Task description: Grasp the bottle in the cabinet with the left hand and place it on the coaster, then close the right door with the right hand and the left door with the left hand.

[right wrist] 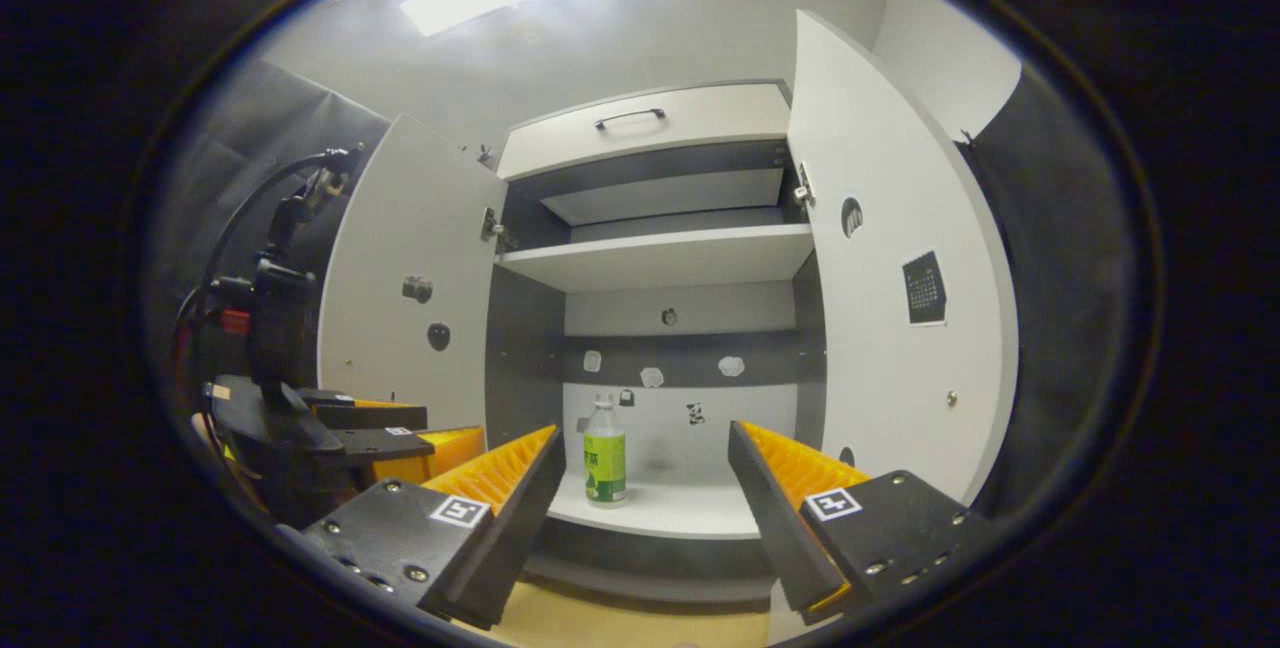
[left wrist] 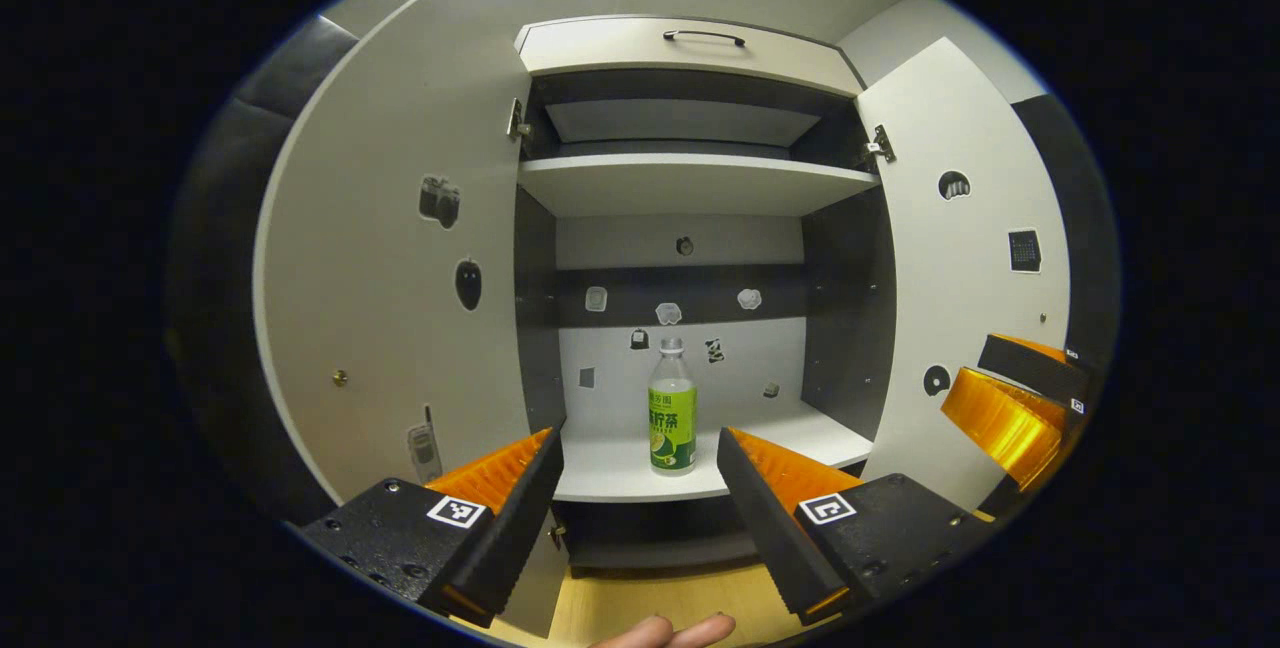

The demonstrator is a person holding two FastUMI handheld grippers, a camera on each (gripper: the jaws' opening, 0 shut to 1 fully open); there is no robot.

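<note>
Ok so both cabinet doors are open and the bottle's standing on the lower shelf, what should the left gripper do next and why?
Probably ease the left gripper straight forward toward the bottle. Its jaws stand open and empty, the bottle stands upright on the lower shelf almost centred between the fingers but still farther in, and both doors are swung wide, so the path looks free. Closing should wait until the fingers flank the bottle.

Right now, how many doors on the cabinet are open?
2. The left door swings out on the cabinet's left side, and the right door swings out on its right. The bottle stands on the lower shelf between them.
</note>
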